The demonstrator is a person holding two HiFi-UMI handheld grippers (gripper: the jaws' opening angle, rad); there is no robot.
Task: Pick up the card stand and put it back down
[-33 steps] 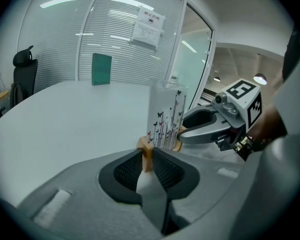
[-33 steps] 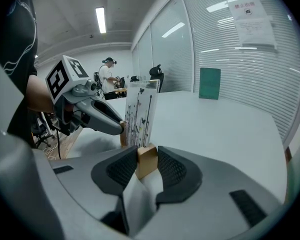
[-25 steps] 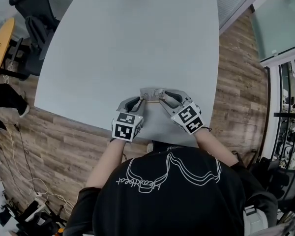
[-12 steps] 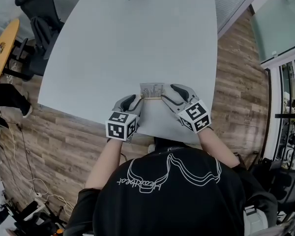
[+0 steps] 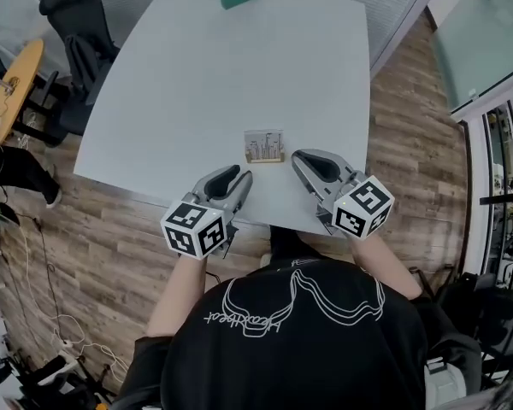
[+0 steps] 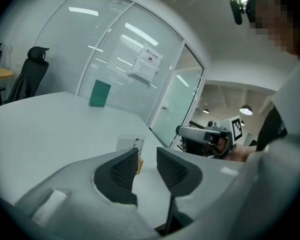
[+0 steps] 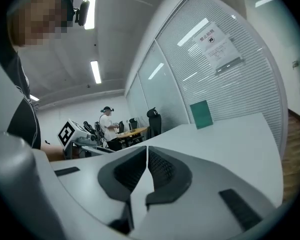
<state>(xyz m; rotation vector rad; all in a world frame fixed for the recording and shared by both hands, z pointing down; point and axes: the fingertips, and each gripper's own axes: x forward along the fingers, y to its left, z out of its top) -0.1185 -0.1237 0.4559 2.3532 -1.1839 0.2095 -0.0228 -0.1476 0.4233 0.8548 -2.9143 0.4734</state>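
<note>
The stand is seen on the table, near the front edge, between the two tools but touching neither. It appears to sit upright on its wooden base, though the steep head view makes this hard to confirm. The left hand-held gripper is held wide with nothing between its jaws. In its own view the stand shows beyond the jaw tips and a little left of the gap. The right hand-held gripper is closing. In its own view the pads are almost together, nothing is caught between them, and the stand is not seen. Since the stand is free of both tools, the put-down is judged done and the step in hand is taken to be the retreat. This is best done by drawing each tool straight back towards the body, low and level. The jaw tips should be kept off the card face so that the light stand is not tipped or slid. If another lift is wanted, the right jaws should first be opened fully and that tool turned until the stand is centred in its gap. The base rather than the thin card should be gripped, and the pads should be closed gently and squarely.
</note>
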